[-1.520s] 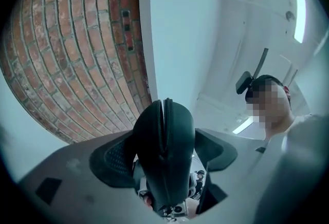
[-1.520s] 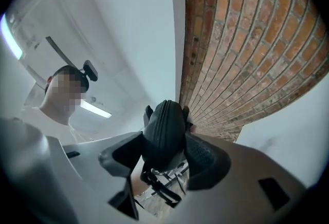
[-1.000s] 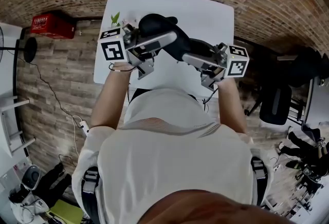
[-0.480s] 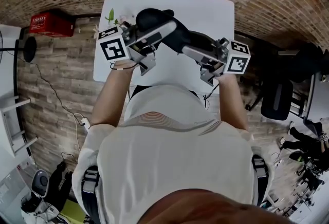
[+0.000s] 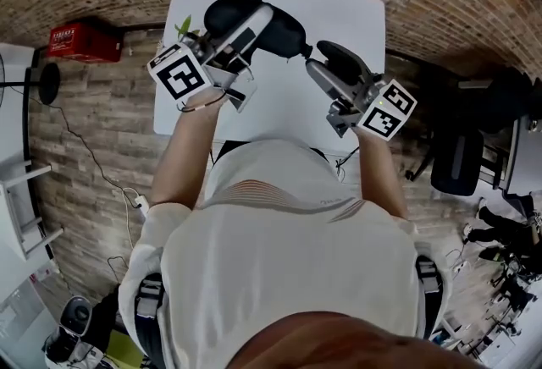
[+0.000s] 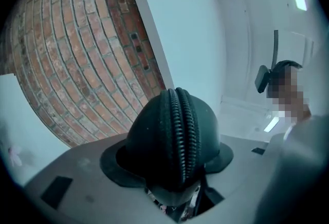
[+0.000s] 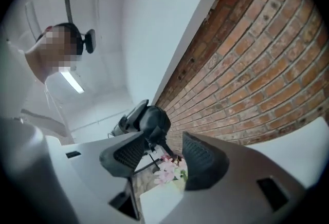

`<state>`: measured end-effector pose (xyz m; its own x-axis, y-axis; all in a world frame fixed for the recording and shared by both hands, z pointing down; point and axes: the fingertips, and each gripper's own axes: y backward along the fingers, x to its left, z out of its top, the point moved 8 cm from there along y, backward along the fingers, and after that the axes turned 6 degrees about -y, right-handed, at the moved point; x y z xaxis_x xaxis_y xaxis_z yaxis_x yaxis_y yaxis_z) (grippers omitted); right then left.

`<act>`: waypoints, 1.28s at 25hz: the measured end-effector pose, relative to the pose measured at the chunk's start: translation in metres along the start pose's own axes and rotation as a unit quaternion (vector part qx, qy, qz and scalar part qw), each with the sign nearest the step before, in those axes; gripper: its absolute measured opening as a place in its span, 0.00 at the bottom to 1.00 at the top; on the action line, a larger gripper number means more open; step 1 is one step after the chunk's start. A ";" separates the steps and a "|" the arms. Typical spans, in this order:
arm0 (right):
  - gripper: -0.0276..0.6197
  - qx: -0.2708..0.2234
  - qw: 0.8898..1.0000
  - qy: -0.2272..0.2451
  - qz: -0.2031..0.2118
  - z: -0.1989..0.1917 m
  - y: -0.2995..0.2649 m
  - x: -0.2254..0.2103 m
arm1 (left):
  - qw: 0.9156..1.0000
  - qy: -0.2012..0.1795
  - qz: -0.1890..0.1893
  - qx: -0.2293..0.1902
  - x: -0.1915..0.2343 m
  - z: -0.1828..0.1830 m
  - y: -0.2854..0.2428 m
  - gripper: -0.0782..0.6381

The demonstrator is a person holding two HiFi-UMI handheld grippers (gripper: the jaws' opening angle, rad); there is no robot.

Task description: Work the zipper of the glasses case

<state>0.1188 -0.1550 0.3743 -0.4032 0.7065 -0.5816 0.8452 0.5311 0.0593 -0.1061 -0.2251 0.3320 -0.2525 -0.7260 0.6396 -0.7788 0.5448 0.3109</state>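
step: catch the zipper pull | left tongs (image 6: 172, 161) clamped on glasses case (image 6: 169, 130), jaws just been closing onto it, zipper teeth facing back along them | right tongs (image 7: 157, 159) apart, narrowing a bit, nothing pinched | zipper pull (image 7: 160, 147) hangs just ahead of their tips | how: probably ease right forward, pinch pull only, keep left firm, draw along teeth

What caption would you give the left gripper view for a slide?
Left gripper, fingers just closed, clamps a black oval zippered glasses case, zipper teeth toward the camera, brick wall behind.
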 end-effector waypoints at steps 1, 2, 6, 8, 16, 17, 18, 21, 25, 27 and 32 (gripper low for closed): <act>0.48 0.008 1.000 0.014 -0.017 -0.005 0.000 -0.001 | 1.000 -0.007 0.007 -0.005 0.000 0.003 0.000 0.48; 0.48 0.018 0.999 0.024 -0.031 -0.010 -0.001 -0.001 | 1.000 -0.013 0.013 -0.009 0.000 0.005 0.000 0.48; 0.43 0.044 0.997 0.046 -0.043 -0.027 -0.010 0.009 | 0.999 -0.035 0.032 -0.014 -0.004 0.008 0.000 0.48; 0.39 0.051 0.995 0.072 -0.049 -0.029 -0.015 0.015 | 0.998 -0.044 0.043 -0.015 -0.007 0.008 -0.001 0.48; 0.26 0.074 0.981 0.160 -0.080 -0.028 -0.035 0.030 | 0.996 -0.061 0.062 -0.008 -0.016 0.002 -0.003 0.48; 0.25 0.076 0.980 0.163 -0.084 -0.028 -0.036 0.031 | 0.996 -0.062 0.062 -0.007 -0.017 0.001 -0.004 0.48; 0.24 0.077 0.979 0.166 -0.088 -0.028 -0.037 0.032 | 0.996 -0.062 0.063 -0.007 -0.018 0.001 -0.004 0.48; 0.16 0.075 0.977 0.170 -0.103 -0.027 -0.036 0.031 | 0.996 -0.065 0.067 -0.007 -0.019 0.000 -0.003 0.48; 0.13 0.076 0.975 0.175 -0.114 -0.028 -0.036 0.032 | 0.995 -0.069 0.072 -0.006 -0.020 -0.001 -0.001 0.48; 0.13 0.078 0.974 0.179 -0.118 -0.029 -0.036 0.032 | 0.995 -0.070 0.075 -0.007 -0.020 -0.002 0.000 0.48; 0.13 0.085 0.965 0.205 -0.141 -0.030 -0.038 0.034 | 0.994 -0.074 0.085 -0.007 -0.019 -0.002 0.002 0.48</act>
<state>0.0628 -0.1370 0.3763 -0.7004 0.6898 -0.1832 0.7134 0.6690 -0.2085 -0.1011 -0.2093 0.3219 -0.4632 -0.6761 0.5731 -0.7091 0.6706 0.2180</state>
